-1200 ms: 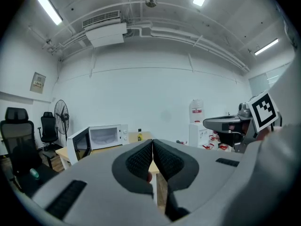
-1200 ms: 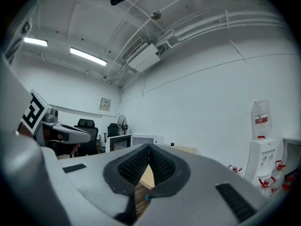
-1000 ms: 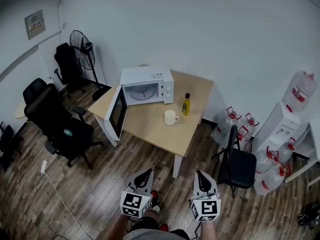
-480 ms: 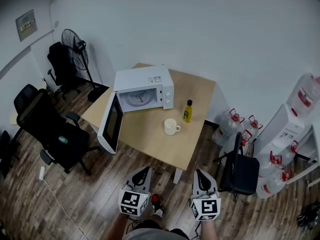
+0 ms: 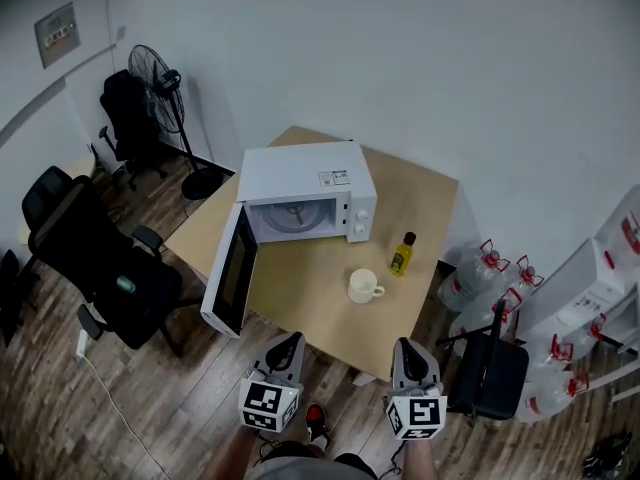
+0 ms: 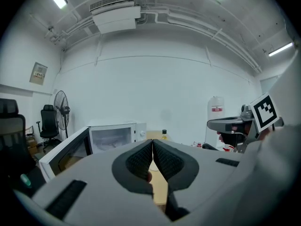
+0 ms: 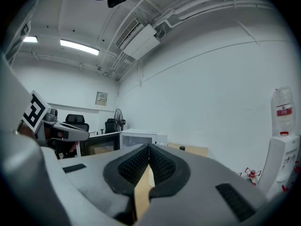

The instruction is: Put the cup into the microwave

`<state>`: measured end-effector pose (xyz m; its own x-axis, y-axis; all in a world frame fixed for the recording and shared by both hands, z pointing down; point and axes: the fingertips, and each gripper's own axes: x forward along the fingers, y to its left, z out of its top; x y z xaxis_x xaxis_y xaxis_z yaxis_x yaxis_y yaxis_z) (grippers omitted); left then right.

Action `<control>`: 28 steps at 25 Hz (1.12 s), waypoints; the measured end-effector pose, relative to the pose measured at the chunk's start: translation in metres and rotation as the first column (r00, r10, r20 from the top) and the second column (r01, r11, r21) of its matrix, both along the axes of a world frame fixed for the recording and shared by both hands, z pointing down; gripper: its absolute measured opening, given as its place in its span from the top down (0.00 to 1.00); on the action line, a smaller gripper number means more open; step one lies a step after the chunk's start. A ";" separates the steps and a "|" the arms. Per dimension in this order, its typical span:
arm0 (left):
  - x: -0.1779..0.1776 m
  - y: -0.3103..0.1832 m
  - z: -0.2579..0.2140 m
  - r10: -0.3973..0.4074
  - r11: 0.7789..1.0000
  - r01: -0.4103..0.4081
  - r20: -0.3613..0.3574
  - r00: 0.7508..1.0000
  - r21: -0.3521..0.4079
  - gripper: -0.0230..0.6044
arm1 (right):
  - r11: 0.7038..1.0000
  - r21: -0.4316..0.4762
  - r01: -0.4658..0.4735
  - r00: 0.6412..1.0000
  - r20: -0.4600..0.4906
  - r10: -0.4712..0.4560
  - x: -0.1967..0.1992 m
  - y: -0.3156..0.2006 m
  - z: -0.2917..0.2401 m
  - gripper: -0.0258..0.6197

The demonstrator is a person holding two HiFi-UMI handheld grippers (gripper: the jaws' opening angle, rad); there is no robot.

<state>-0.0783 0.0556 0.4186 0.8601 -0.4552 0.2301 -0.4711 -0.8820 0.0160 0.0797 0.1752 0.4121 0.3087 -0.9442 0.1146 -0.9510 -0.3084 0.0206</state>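
Observation:
A white cup (image 5: 364, 286) stands on the wooden table (image 5: 300, 308), right of the middle, with its handle to the right. Behind it sits the white microwave (image 5: 305, 193), its door (image 5: 232, 280) swung open to the left and its chamber empty. Both grippers hover over the floor just short of the table's near edge. My left gripper (image 5: 290, 344) is shut and empty; its pads (image 6: 141, 160) meet in the left gripper view, where the microwave (image 6: 113, 138) shows beyond. The right gripper (image 5: 407, 352) is also shut with nothing in it, its pads (image 7: 159, 164) touching.
A small yellow bottle (image 5: 402, 254) stands right of the microwave, close behind the cup. Black office chairs (image 5: 95, 258) and a fan (image 5: 165, 78) are on the left. On the right are a black chair (image 5: 490, 373), water jugs (image 5: 490, 268) and a dispenser (image 5: 600, 278).
Both grippers have come closer to the table along with the head. The table and microwave now appear larger and nearer. Both stay shut.

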 end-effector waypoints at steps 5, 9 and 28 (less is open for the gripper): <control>0.005 -0.044 0.010 -0.022 1.000 0.022 0.002 1.000 -0.013 0.93 | 1.000 -0.008 0.010 1.000 -0.002 -0.010 0.013 -0.044 0.007 0.93; 0.009 -0.070 0.019 -0.038 0.999 0.039 0.011 0.999 -0.022 0.93 | 1.000 -0.018 0.025 1.000 0.002 -0.025 0.019 -0.070 0.014 0.93; 0.087 -0.150 0.072 -0.080 0.991 0.089 0.089 0.993 -0.103 0.93 | 0.988 -0.132 0.086 0.995 0.066 -0.078 0.102 -0.157 0.083 0.93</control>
